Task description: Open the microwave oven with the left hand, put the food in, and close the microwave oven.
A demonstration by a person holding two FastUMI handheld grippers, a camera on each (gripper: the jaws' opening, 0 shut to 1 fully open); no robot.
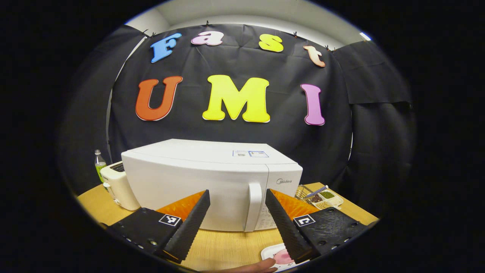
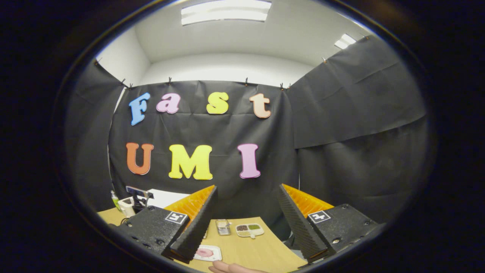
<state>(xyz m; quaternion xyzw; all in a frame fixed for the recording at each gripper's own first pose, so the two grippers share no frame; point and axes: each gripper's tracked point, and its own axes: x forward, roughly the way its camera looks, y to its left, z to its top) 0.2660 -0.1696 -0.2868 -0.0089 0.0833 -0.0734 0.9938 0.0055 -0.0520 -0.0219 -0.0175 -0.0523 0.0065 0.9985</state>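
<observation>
Nearest you, your left gripper hangs with jaws apart and empty, framing the microwave's handle. Your right gripper is likewise spread, holding nothing. Just below, the plate of food sits on the wooden table, a hand touching its rim. Beyond stands the white microwave, door closed: opening looks like the step in hand, so close on the handle and pull. Its front reads "Midea".
</observation>
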